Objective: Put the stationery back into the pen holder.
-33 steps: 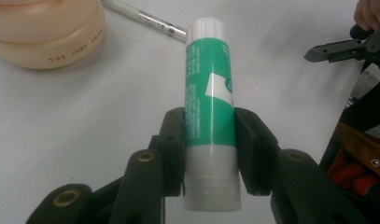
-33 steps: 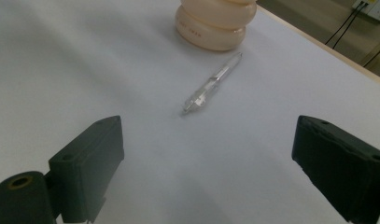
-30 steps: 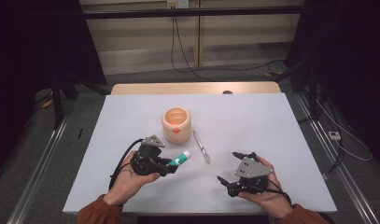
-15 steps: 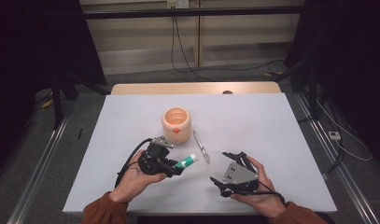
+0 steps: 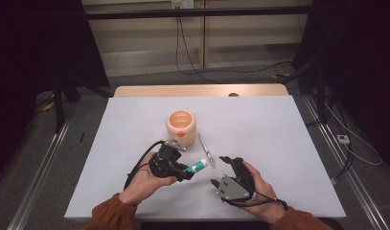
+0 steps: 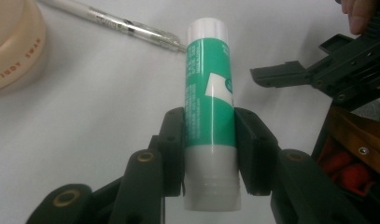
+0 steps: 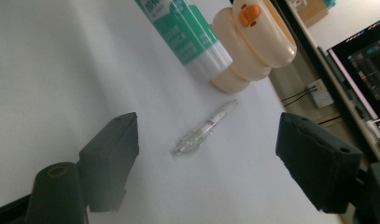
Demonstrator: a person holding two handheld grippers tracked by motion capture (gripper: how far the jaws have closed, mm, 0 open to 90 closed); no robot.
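Nearest the counter's [image 5: 288, 143] front edge, the right gripper [image 5: 222, 170] rests in the person's right hand [image 5: 255, 189] with its 2 fingers [image 7: 110, 149] spread wide; they have just been closing a little, and nothing sits between them but bare counter. Just to its left, the left gripper [image 5: 187, 170] has its 2 fingers [image 6: 174, 149] pinching a green and white glue stick [image 6: 210, 107] around its lower body, pads pressed on both sides. The stick is held just above the counter, its white cap pointing toward the right gripper. Just past the cap lies a clear pen [image 5: 206, 150], flat on the counter. Farther back stands a peach duck-faced cup [image 5: 181, 126]. In the left gripper view the cup is cut off at the frame edge, and its lettering is hard to read.
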